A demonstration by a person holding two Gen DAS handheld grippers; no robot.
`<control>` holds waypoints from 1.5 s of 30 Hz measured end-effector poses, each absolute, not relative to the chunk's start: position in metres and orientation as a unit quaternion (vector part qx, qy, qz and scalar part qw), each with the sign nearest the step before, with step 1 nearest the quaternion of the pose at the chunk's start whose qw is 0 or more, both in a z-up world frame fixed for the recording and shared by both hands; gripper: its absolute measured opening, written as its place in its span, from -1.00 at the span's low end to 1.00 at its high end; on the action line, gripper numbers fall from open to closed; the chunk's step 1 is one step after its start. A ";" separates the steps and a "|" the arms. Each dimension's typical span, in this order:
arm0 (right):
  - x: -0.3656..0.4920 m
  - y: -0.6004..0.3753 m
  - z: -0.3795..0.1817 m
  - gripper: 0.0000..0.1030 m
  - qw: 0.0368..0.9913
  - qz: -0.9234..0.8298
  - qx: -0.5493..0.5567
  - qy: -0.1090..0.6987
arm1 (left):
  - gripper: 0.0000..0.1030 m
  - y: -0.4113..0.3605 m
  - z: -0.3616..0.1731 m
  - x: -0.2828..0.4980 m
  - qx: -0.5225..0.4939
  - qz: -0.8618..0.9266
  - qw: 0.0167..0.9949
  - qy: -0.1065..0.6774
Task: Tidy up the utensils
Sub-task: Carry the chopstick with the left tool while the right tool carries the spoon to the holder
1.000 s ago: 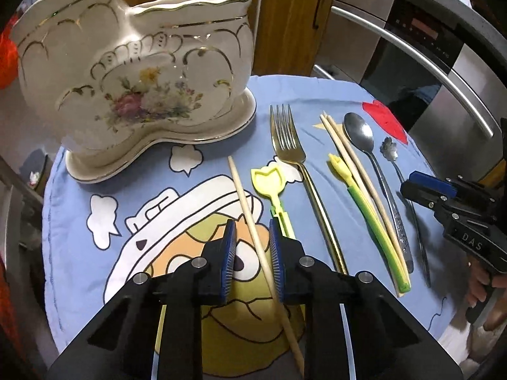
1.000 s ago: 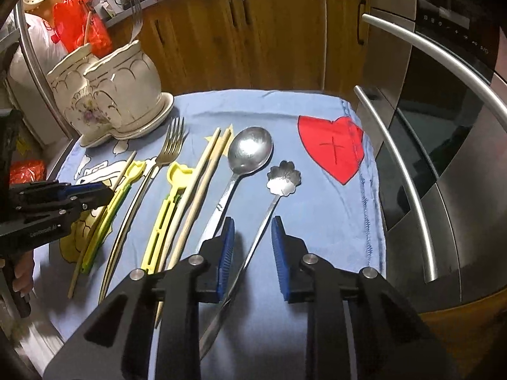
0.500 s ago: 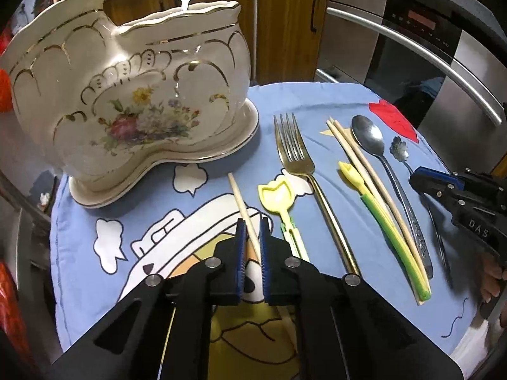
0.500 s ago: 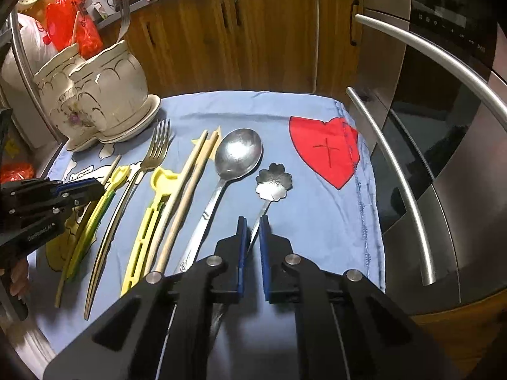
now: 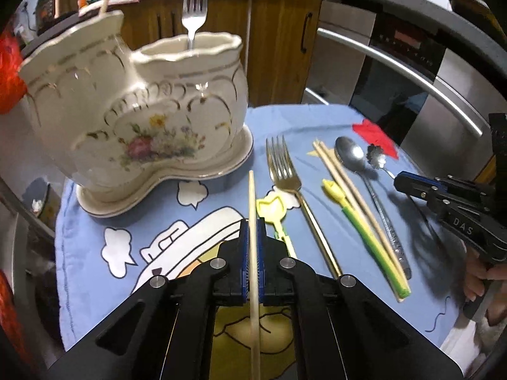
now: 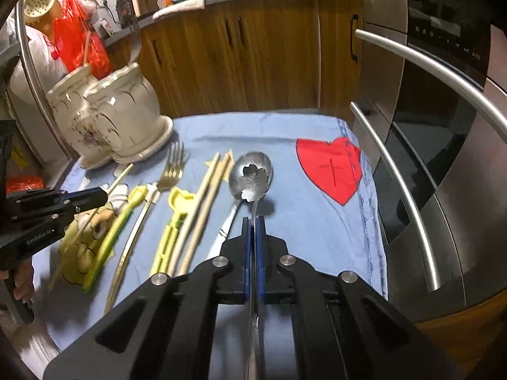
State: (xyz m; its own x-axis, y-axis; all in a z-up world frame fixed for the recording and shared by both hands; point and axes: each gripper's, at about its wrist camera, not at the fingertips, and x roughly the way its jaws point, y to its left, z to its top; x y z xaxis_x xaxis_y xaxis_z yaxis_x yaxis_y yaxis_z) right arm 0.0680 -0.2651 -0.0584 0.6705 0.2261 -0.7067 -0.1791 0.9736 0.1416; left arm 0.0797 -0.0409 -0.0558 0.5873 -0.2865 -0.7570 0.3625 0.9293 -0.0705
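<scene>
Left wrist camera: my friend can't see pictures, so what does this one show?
The left gripper is pinching a single wooden chopstick above a blue cartoon tablecloth. Behind it stands a flowery cream holder with a fork sticking up. To the right lie a gold fork, chopsticks and a spoon.

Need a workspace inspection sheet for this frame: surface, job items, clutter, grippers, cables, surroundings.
Surface: blue cartoon-print cloth with a red heart patch.
Job's things: cream floral ceramic utensil holder with a silver fork standing in it; on the cloth a gold fork, yellow plastic scoop, pair of wooden chopsticks, yellow-green utensil, large steel spoon.
Clutter: nothing seen on the cloth.
Grippers: left gripper shut on a single wooden chopstick; right gripper shut on a flower-headed steel spoon, lifted.
Cables: nothing seen.
Surroundings: wooden cabinets, stainless oven, red plastic bag.
</scene>
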 end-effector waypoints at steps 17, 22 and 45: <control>0.051 -0.229 0.010 -0.94 0.942 0.194 0.071 0.264 | -0.90 -0.004 0.033 0.047 0.008 -0.201 0.937 0.287; 0.067 -0.203 0.039 -0.94 0.945 0.215 0.071 0.237 | -0.90 0.022 0.071 0.057 -0.019 -0.185 0.952 0.243; 0.194 -0.138 0.083 -0.94 0.957 0.236 0.130 0.105 | -0.90 0.066 0.126 0.174 -0.070 -0.115 0.985 0.105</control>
State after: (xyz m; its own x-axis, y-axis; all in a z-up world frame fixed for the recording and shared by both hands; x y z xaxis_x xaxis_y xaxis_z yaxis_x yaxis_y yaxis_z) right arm 0.1942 -0.1376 0.0826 0.8662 0.4798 -0.1393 -0.4253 0.8545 0.2983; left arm 0.1737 0.0661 0.1263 0.9513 -0.2418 -0.1911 0.2124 0.9637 -0.1620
